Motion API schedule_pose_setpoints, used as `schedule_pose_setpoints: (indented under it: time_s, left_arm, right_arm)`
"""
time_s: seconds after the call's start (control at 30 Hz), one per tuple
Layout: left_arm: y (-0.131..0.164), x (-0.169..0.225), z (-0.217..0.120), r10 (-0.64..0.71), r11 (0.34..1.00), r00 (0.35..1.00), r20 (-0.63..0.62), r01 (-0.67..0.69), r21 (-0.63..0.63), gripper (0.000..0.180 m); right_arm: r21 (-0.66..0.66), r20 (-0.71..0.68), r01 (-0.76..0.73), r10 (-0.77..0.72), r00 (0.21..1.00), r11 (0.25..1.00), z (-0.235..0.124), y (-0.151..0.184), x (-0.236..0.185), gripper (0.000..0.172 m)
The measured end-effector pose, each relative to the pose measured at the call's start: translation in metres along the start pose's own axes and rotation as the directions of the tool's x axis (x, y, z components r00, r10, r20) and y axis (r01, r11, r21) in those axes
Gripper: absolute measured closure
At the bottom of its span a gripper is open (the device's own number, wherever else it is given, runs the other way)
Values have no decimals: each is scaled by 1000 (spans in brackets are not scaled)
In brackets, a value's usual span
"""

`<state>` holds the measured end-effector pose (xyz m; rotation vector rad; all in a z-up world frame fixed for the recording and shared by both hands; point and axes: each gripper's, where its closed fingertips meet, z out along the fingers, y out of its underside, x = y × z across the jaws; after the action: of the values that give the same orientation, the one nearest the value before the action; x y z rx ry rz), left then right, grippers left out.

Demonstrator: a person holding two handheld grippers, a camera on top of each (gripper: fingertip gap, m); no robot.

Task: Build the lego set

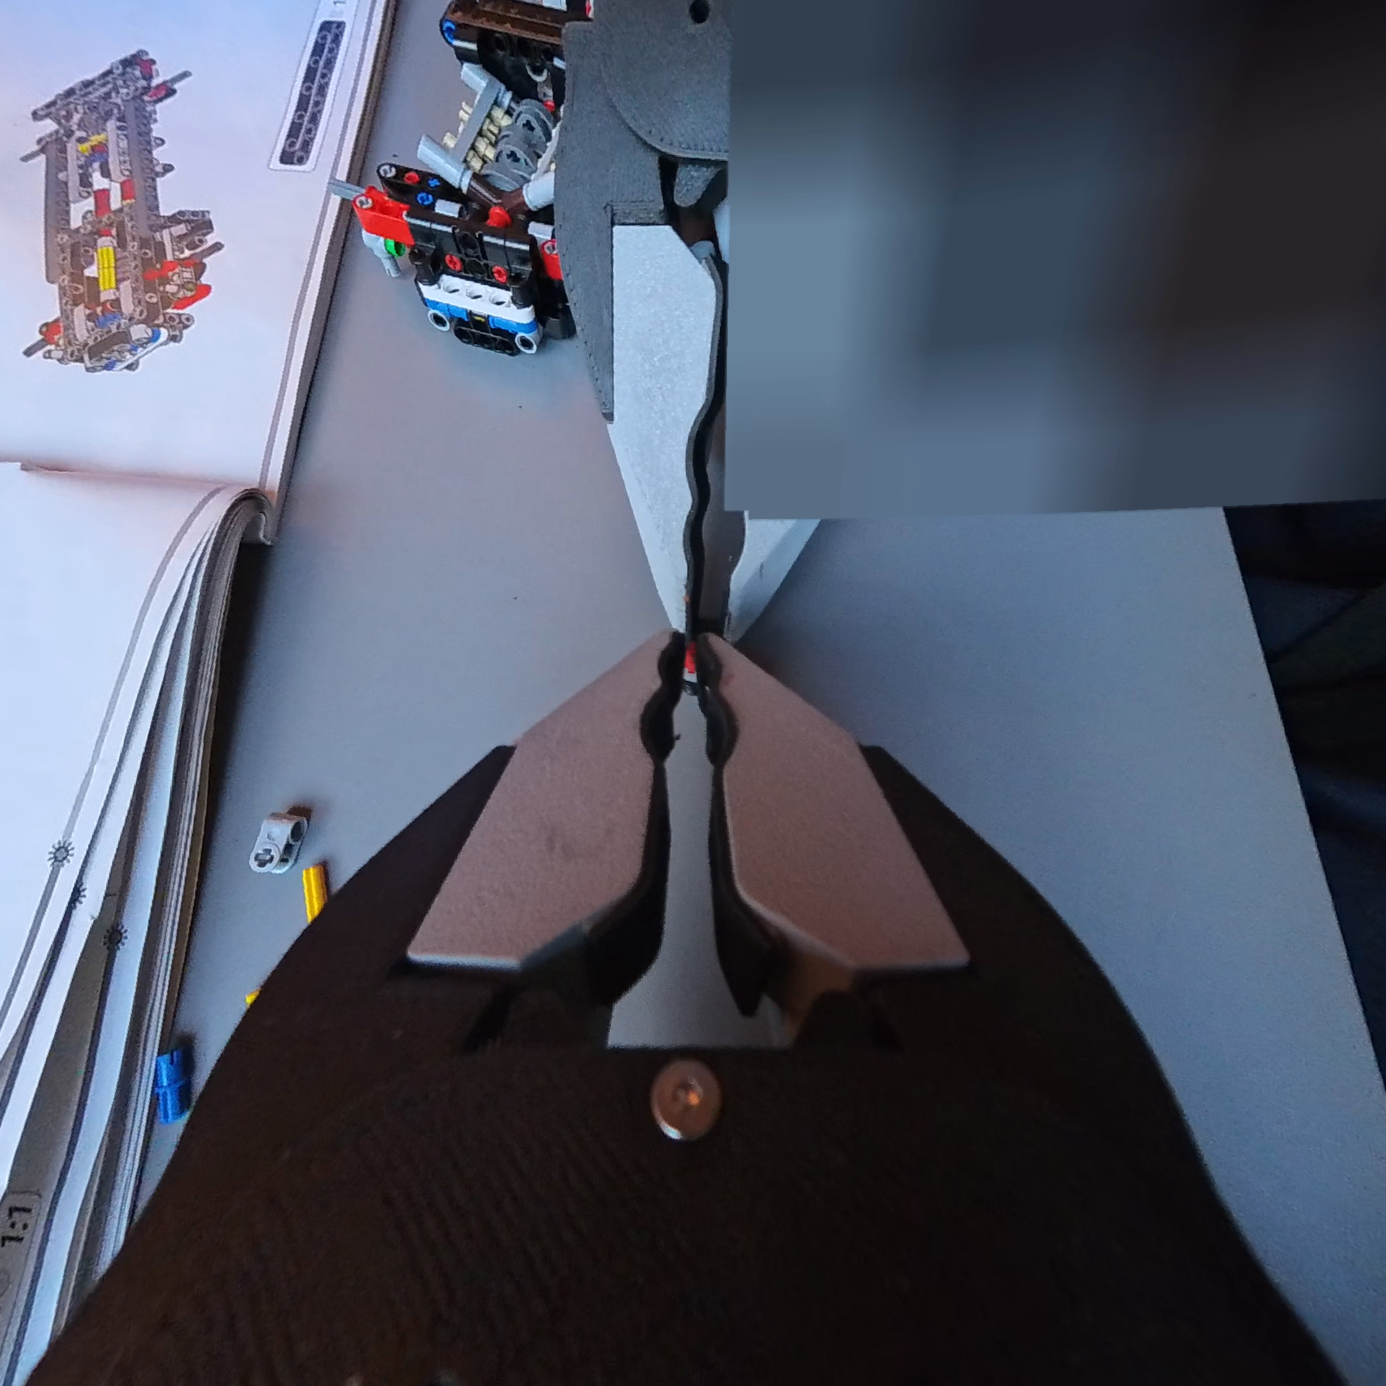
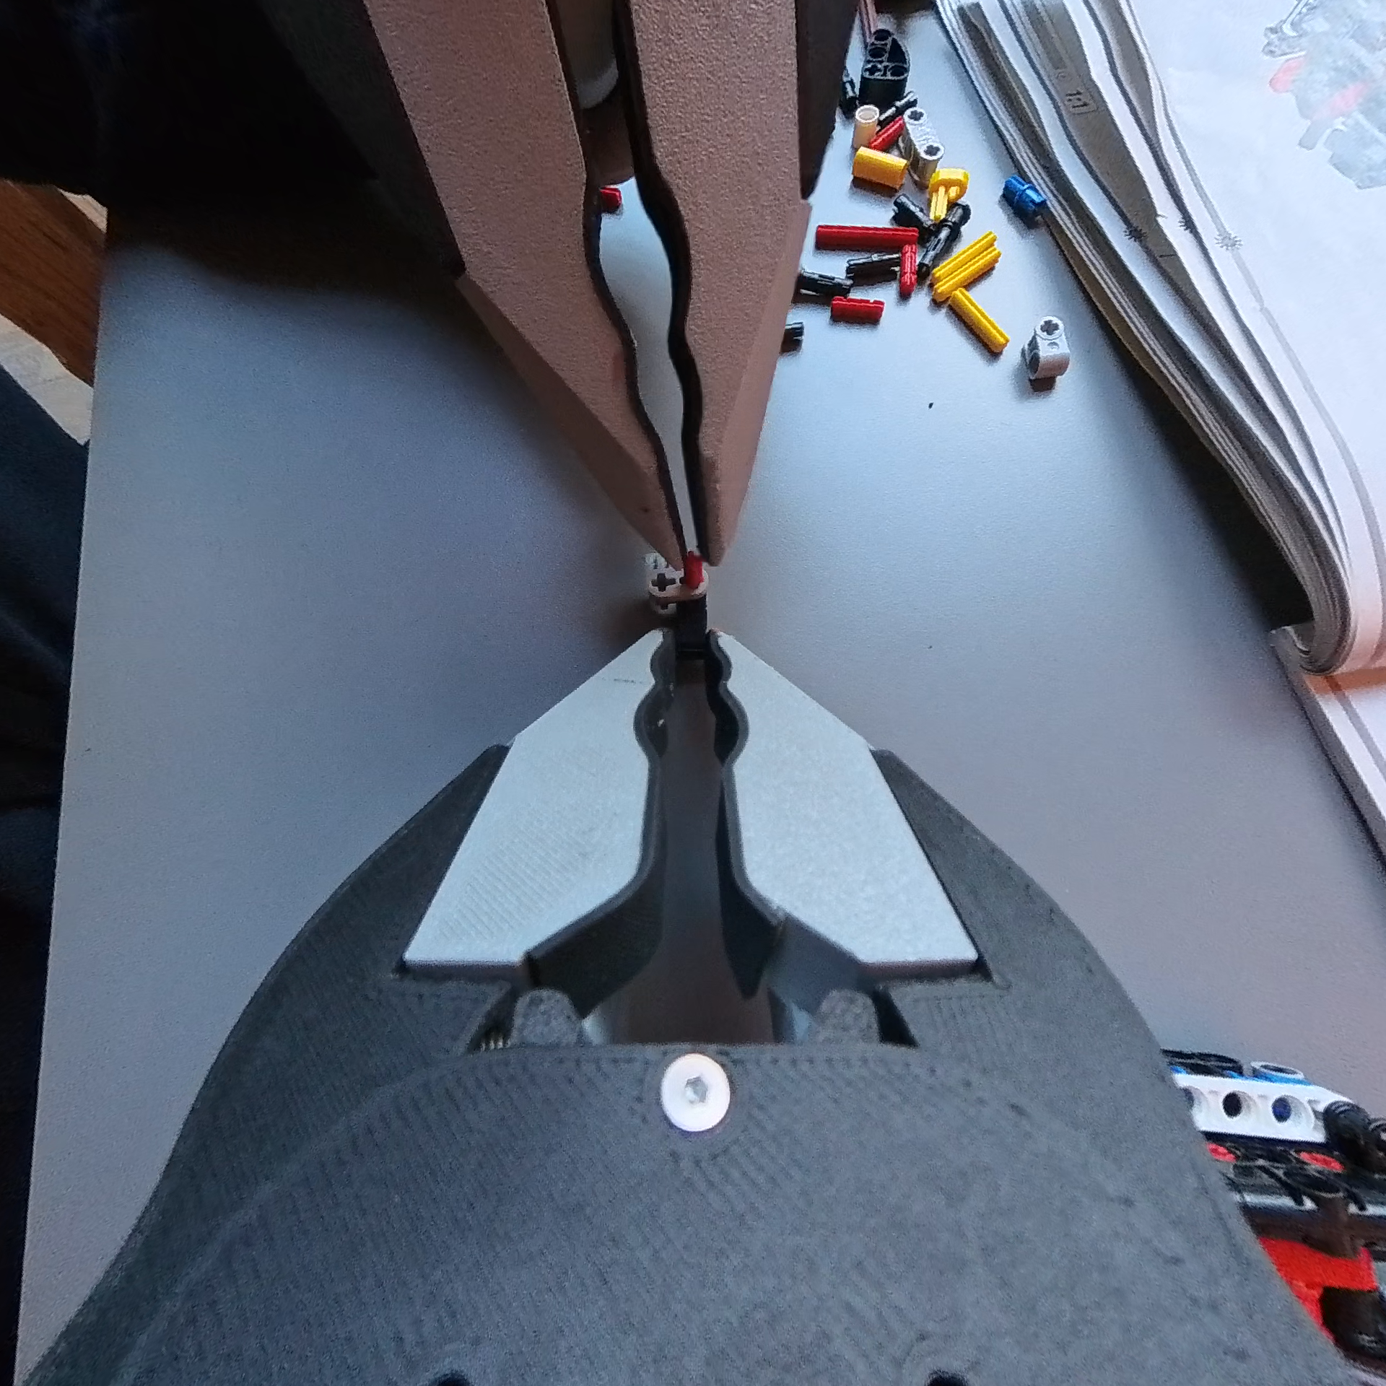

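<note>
Slippage was what we feared: our left gripper (image 2: 694,551) pinched a red pin (image 2: 694,568) by its tip, our right gripper (image 2: 691,637) clamped the black piece (image 2: 691,626) under the grey connector (image 2: 670,589), and any twist could pop either free.

Flat grey table top (image 2: 975,600) with a straight edge, lit by soft, cool light. Past its left edge in the right wrist view, a bit of brown wooden floor (image 2: 45,255). Dark beyond the far edge.
</note>
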<state>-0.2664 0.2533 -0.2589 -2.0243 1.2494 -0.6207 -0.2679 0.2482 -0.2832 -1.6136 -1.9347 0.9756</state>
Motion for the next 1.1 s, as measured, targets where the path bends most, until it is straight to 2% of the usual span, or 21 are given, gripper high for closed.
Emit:
schedule_pose_setpoints:
  time_s: [0.53, 1.1]
  left_arm:
    - [4, 2, 3, 27, 999, 1000, -6, -28, -30, 178]
    - [7, 2, 2, 51, 996, 998, 43, -48, -72, 179]
  right_arm:
    - [-4, 3, 1, -1, 1000, 1000, 0, 0, -1, 167]
    - [-3, -7, 8, -8, 1000, 1000, 1, 0, -1, 167]
